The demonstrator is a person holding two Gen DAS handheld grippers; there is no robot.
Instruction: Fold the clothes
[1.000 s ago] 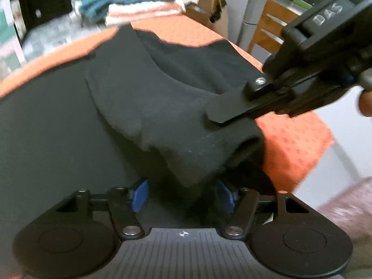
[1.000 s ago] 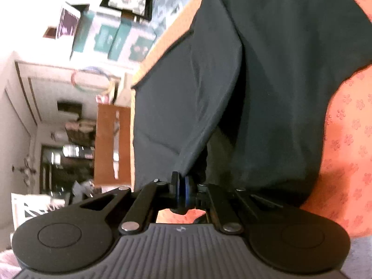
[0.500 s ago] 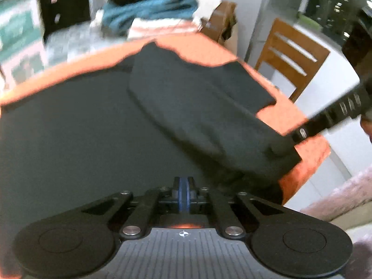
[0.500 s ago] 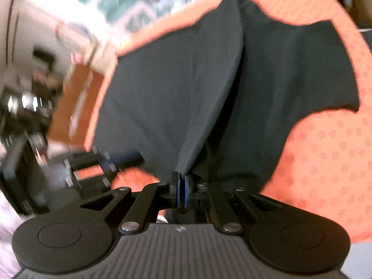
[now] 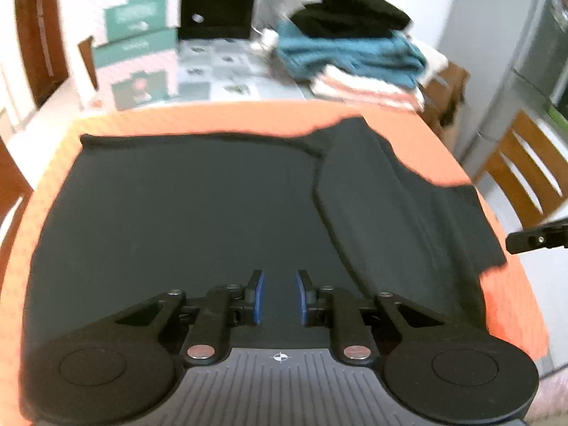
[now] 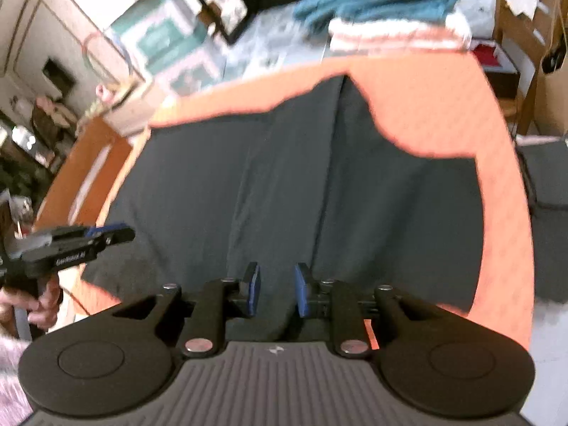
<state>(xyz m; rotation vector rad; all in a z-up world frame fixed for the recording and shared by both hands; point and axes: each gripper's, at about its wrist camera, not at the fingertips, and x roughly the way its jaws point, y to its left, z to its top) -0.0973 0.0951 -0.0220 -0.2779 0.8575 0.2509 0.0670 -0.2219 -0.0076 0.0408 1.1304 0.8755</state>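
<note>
Orange cloth with a faint flower print (image 5: 419, 142) covers the surface in front of you, and beyond its far edge sit stacked teal-and-white boxes (image 5: 136, 49) and a pile of folded clothes (image 5: 355, 53), black on top, teal beneath, pale at the bottom. A wooden chair (image 5: 525, 177) stands off the right edge.

Your black garment (image 5: 184, 220) lies spread flat across most of the surface, reaching close to the near edge. Its right part is folded over onto the body, leaving a long crease (image 6: 330, 163) that runs from the far edge toward you.

Your left tongs (image 5: 278, 296) hang above the garment near the near edge, the blue pads (image 5: 259, 298) a narrow gap apart; the jaws have just been opening, and only flat cloth shows below the gap, none pinched. Your right tongs (image 6: 277, 289) are the same: slightly parted, just been opening, gripping nothing, over the cloth beside the crease. From the right wrist view your left hand (image 6: 39, 301) shows at the left edge, wrapped around its handle.
</note>
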